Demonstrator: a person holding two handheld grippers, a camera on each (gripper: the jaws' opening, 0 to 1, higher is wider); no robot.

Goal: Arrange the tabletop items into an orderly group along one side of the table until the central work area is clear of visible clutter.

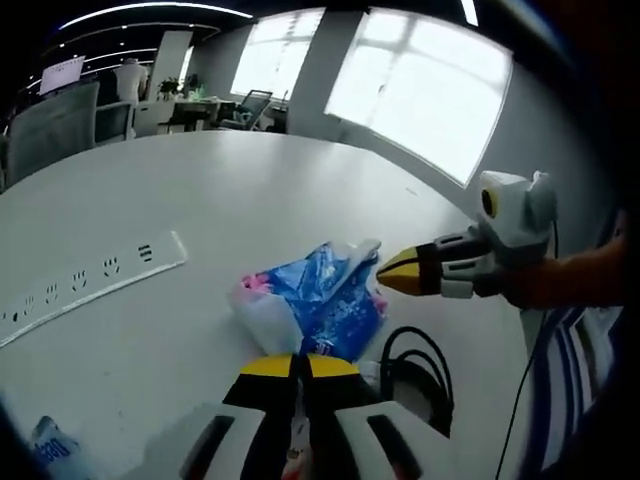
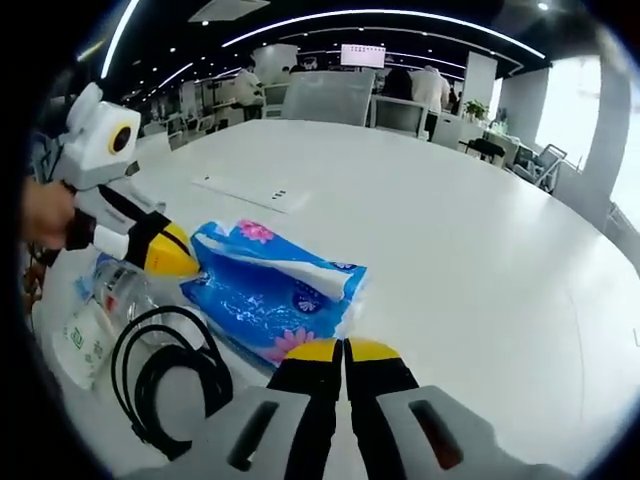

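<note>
1. Left gripper (image 1: 298,366): fingers together, nothing between them, tips just short of the tissue pack (image 1: 320,300). It shows again in the right gripper view (image 2: 180,258), tip at the pack's left end; contact cannot be told.
2. Right gripper (image 2: 345,350): fingers together, empty, tips at the pack's near edge (image 2: 275,295). In the left gripper view (image 1: 392,274) it points at the pack from the right.
3. Tissue pack: blue and white, soft, crumpled, lying flat on the desk between the two grippers.
4. Cable (image 2: 165,375): black coil, just beside the pack.
5. Bottle (image 2: 122,290): clear, on its side, near the cable.
6. Step, as judged: gathering the pack toward the cable and bottle. The next move calls for the fingers to part and pinch the wrapper, or a level push from both ends.
7. Desk (image 2: 450,230): white, broad, round-edged, with an inset power strip (image 1: 95,275).
8. Room: open office, chairs, bright windows, ceiling strip lights.
</note>
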